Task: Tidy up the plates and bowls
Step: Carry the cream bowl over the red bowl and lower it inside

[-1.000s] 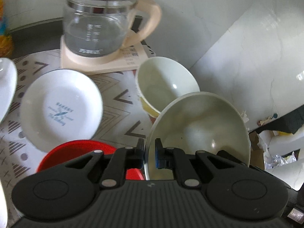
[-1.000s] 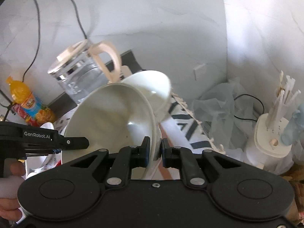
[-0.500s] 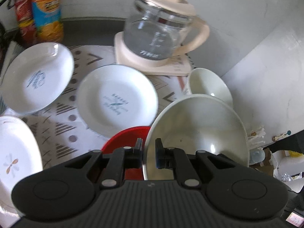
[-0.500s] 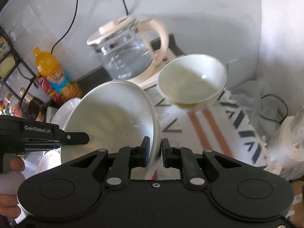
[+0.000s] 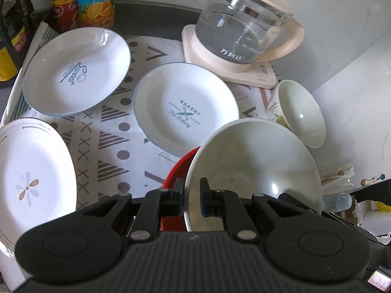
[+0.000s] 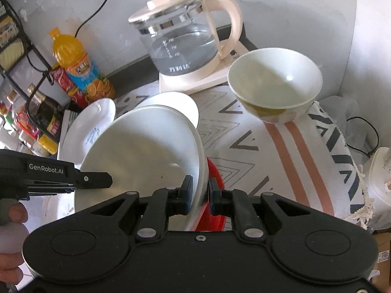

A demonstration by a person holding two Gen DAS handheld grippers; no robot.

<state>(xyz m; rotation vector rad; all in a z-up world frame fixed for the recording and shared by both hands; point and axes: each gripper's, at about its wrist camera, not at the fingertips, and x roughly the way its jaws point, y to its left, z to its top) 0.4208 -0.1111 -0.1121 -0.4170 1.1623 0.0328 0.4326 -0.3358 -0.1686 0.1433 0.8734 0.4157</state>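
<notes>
A patterned cloth (image 5: 107, 141) is covering the counter beside a glass kettle (image 6: 185, 39) and white walls. The left gripper (image 5: 191, 195) and right gripper (image 6: 200, 195) are each clamping opposite rims of a large white bowl (image 5: 256, 166), holding it tilted above a red dish (image 6: 215, 173).

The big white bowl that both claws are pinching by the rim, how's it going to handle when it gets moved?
The big white bowl looks like glazed ceramic: probably stiff, fairly heavy and breakable. Its glossy surface could slip between the left claw and right claw, since each pinches only the thin rim. Held tilted, it may swing if one claw lets go.
</notes>
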